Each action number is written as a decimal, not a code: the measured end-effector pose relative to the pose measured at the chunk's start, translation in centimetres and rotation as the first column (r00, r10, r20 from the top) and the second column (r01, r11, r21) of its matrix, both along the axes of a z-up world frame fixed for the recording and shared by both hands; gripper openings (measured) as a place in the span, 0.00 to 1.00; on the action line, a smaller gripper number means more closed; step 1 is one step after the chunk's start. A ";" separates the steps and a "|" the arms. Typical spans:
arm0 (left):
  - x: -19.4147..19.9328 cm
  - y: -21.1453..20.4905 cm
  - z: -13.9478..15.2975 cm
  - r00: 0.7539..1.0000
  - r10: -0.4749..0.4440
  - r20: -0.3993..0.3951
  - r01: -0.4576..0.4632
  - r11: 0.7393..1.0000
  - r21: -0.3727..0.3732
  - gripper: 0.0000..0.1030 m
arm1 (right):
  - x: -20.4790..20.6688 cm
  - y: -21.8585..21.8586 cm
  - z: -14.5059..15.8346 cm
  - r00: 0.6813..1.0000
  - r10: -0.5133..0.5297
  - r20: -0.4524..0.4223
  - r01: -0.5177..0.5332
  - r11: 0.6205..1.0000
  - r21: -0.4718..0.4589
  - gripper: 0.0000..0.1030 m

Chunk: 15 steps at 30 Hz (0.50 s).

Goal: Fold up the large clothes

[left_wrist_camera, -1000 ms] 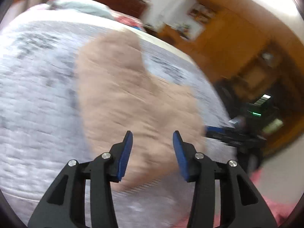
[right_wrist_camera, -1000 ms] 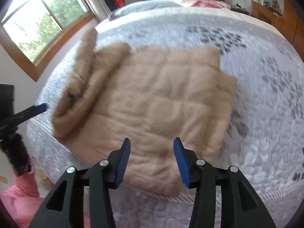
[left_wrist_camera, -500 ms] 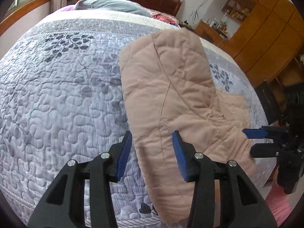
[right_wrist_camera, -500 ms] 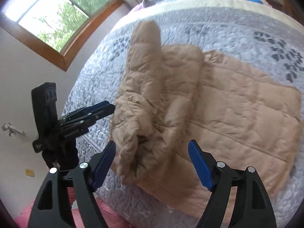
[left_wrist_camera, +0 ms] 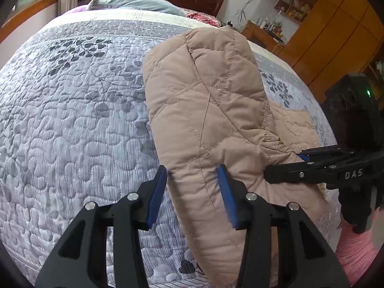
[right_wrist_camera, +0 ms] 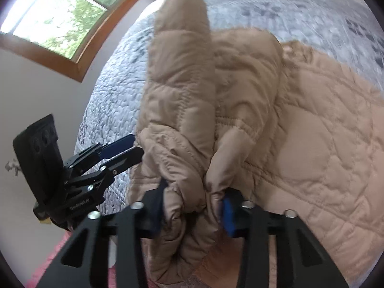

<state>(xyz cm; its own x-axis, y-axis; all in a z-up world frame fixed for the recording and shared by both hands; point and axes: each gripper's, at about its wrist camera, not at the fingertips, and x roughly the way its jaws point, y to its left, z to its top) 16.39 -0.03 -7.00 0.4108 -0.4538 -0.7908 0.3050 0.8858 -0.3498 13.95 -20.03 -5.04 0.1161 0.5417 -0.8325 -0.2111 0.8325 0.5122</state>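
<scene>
Quilted tan coat [left_wrist_camera: 206,110] fills the middle of the left wrist view, lying on a grey patterned bedspread [left_wrist_camera: 72,120] with one sleeve folded along its length toward the lower centre of the frame. The left gripper [left_wrist_camera: 193,192] hovers at the bottom centre, jaws partly open; the sleeve's edge shows between its blue pads [left_wrist_camera: 156,192], but I cannot tell whether they touch the fabric. At the right edge the right gripper [left_wrist_camera: 300,158] reaches in sideways, a pink sleeve [left_wrist_camera: 355,252] below it. In the right wrist view that gripper [right_wrist_camera: 194,206] is closing on a bunched fold of the coat [right_wrist_camera: 312,144] at bottom centre — fabric bulges between both pads. A window [right_wrist_camera: 60,16] sits at upper left, and the left gripper [right_wrist_camera: 124,148] points in from the left.
</scene>
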 end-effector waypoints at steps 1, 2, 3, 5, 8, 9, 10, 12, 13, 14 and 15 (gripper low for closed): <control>0.0 0.3 0.3 1.000 0.006 -0.001 -0.006 1.000 -0.018 0.42 | -0.2 0.0 0.6 1.000 0.010 0.023 -0.010 1.000 0.000 0.27; 0.0 0.7 0.7 1.000 0.013 0.006 -0.013 0.999 -0.031 0.42 | -0.4 0.1 1.1 0.999 0.014 0.039 -0.014 1.000 -0.002 0.24; -0.2 0.8 1.1 1.000 0.020 0.019 -0.019 0.999 -0.037 0.42 | -0.7 0.0 1.9 0.998 0.019 0.065 -0.019 1.000 -0.008 0.23; -0.5 0.9 2.2 0.999 0.024 0.049 -0.022 0.999 -0.048 0.42 | -1.5 -0.5 3.7 0.992 0.026 0.127 -0.023 0.999 -0.025 0.22; -0.9 0.3 3.5 0.997 0.004 0.078 0.001 0.998 -0.057 0.42 | -3.2 -2.0 6.7 0.977 0.022 0.210 -0.013 0.999 -0.042 0.22; -1.1 -0.5 4.0 0.996 -0.013 0.091 0.018 0.998 -0.055 0.42 | -3.8 -2.6 7.4 0.973 0.018 0.230 -0.007 0.999 -0.046 0.22; -1.3 -1.0 4.3 0.995 -0.028 0.099 0.033 0.998 -0.053 0.42 | -4.5 -3.5 8.3 0.968 0.005 0.251 0.007 0.999 -0.050 0.22; -1.6 -2.4 4.7 0.992 -0.059 0.110 0.065 0.997 -0.048 0.42 | -5.7 -5.2 9.4 0.962 -0.022 0.273 0.038 0.998 -0.052 0.22; -1.6 -3.2 4.8 0.991 -0.075 0.114 0.081 0.996 -0.046 0.42 | -6.2 -6.0 9.7 0.959 -0.035 0.282 0.052 0.997 -0.053 0.22; -1.6 -4.1 4.9 0.989 -0.090 0.115 0.095 0.994 -0.044 0.42 | -7.0 -7.3 10.2 0.953 -0.059 0.296 0.079 0.995 -0.054 0.21; -1.6 -4.9 4.9 0.988 -0.103 0.114 0.108 0.993 -0.041 0.42 | -7.6 -8.1 10.5 0.950 -0.077 0.303 0.098 0.994 -0.053 0.22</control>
<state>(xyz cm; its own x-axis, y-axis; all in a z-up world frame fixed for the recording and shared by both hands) 14.77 -4.98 -2.07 0.4436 -0.5344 -0.7195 0.4353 0.8302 -0.3483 6.34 -28.12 5.45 0.4106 0.4625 -0.7858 -0.2714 0.8848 0.3789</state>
